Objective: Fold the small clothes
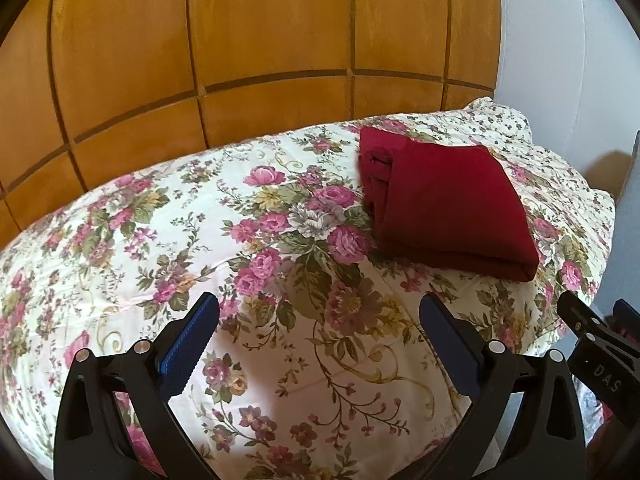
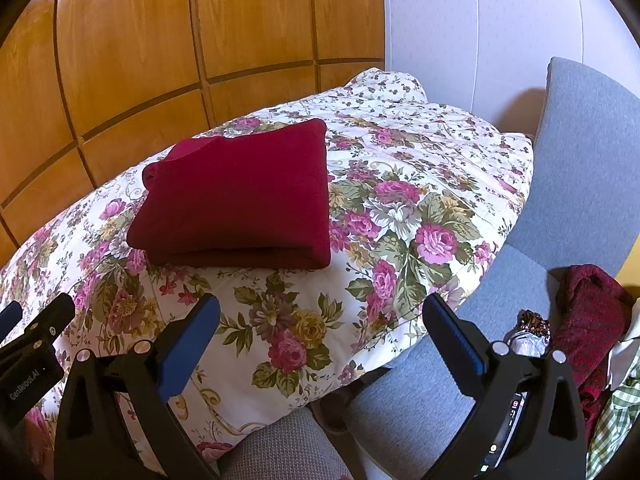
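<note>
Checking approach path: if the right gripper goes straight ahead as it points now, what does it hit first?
Probably the floral bedspread: the open right gripper aims at bare quilt, with the folded red garment further on. Depth is unclear.

Floral quilt (image 2: 400, 208) before a wooden panelled wall (image 2: 160, 40); grey chair (image 2: 580, 140) beside it (white wall (image 2: 480, 20) behind).

Both wrist cameras look forward and down along their own fingers across the floral bedspread (image 1: 280, 264) toward the wood-panelled wall (image 1: 240, 40). The left view sits nearer the bed's left side, the right view over the grey chair (image 2: 580, 160). Each shows the folded red garment (image 2: 240, 196) and a corner of the other gripper.
</note>
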The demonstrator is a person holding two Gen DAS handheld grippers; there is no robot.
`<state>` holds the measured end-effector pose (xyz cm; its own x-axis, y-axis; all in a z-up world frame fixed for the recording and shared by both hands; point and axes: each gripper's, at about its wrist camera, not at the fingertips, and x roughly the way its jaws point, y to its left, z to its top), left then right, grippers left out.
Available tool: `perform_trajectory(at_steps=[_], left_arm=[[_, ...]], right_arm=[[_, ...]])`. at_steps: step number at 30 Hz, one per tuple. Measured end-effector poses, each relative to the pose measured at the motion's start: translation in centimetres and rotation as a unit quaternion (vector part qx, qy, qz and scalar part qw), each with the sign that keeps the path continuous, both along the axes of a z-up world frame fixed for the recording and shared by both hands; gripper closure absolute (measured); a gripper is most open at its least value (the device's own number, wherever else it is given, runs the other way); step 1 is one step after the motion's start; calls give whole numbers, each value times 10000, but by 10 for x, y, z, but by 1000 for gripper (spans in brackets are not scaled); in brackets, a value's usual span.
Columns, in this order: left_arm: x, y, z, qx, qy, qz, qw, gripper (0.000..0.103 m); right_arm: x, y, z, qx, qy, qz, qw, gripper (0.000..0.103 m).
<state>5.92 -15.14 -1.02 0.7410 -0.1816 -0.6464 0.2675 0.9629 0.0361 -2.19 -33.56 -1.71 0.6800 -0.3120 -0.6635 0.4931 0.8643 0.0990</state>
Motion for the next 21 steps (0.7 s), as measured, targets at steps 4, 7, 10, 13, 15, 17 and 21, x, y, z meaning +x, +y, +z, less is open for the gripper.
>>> perform_trajectory(at_steps=[4,7,10,13,15,17,21], left_arm=[[-2,-3,1,63,-38,-100,9999,4],[-1,-6,0,93,32,-180,9998,4],[1,-8,-2,128,177,-254,9994,4],[3,-8,-4,81,292,-255,9992,4],[3,-8,-5,50,332,-257,9991,4],[3,-9,-6,54,352,-272,9990,4],[4,-11,-8,109,374,-322,9987,4]], right_arm=[[0,-2,-1,23,8,22,10000,2],[0,-2,-1,19,9,19,10000,2],[1,-3,-1,37,18,23,10000,2],[1,-3,-2,44,26,35,10000,2],[1,-3,-2,50,36,40,10000,2],[1,-3,-3,64,46,44,10000,2],[2,-4,-4,75,55,44,9999,2]])
